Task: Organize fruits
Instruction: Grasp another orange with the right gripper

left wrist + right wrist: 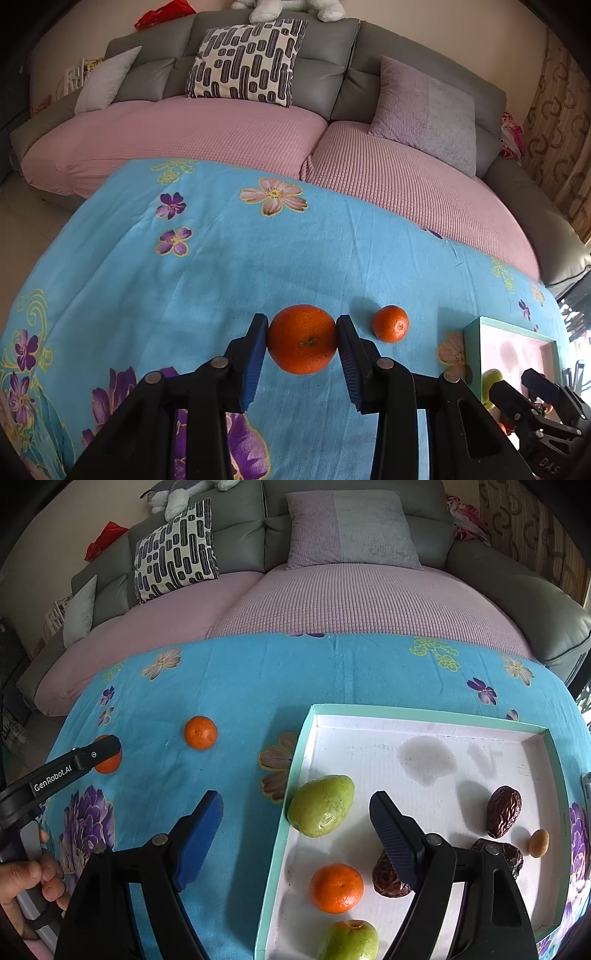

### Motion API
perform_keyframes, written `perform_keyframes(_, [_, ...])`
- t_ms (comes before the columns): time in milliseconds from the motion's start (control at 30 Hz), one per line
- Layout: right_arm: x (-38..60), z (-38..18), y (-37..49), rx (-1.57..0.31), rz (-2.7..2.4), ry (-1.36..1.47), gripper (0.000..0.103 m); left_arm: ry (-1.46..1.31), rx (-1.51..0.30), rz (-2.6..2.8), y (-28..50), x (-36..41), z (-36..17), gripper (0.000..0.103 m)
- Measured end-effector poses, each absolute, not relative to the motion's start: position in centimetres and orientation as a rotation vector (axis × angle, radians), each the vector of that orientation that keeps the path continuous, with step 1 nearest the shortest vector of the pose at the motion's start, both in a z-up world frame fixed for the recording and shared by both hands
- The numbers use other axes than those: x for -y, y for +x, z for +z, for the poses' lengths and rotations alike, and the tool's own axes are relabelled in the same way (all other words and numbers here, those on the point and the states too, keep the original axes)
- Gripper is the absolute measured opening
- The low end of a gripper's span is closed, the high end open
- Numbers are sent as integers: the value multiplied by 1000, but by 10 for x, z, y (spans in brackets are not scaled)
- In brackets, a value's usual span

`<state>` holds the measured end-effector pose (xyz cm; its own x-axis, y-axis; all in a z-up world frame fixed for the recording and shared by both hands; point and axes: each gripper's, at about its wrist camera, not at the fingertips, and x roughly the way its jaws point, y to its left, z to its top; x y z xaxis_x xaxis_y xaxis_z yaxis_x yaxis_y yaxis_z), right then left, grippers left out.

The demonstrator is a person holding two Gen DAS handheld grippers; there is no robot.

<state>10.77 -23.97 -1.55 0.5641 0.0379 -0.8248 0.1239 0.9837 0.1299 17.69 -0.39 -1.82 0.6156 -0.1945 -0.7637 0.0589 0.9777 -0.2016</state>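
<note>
on the left of the blue flowered cloth (240, 672) our left gripper (302, 341) is clenched on the big orange (302, 339), pads touching both its sides. a smaller orange (390, 323) lies just beside it toward the tray. our right gripper (295, 814) hangs released, jaws wide, straddling the left wall of the tray (295, 779), where a green fruit (320, 805), another orange (336, 888) and dates (503, 811) lie.

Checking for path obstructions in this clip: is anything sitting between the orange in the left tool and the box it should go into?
Only the small orange lies on the cloth between the held orange in the left tool and the box. It is low; lifting over should clear it.
</note>
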Motion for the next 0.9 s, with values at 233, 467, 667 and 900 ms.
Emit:
perform_keyframes(233, [208,-10,133,-964,-2,98,76,-202,-869,-128,182,-12,-13,40])
perform_keyframes(467, [171,-18,176,-975,105,25,66,-257,-868,-103,183,-31,-15,40])
perform_keyframes(667, [155,-39,201,-1022,134,-24,58,-279,-878,-102,184,-35,-16,40])
perform_keyframes(900, [148,-58,218,-1071,141,-39,51,-287,-887,-100,184,-36,-17,40])
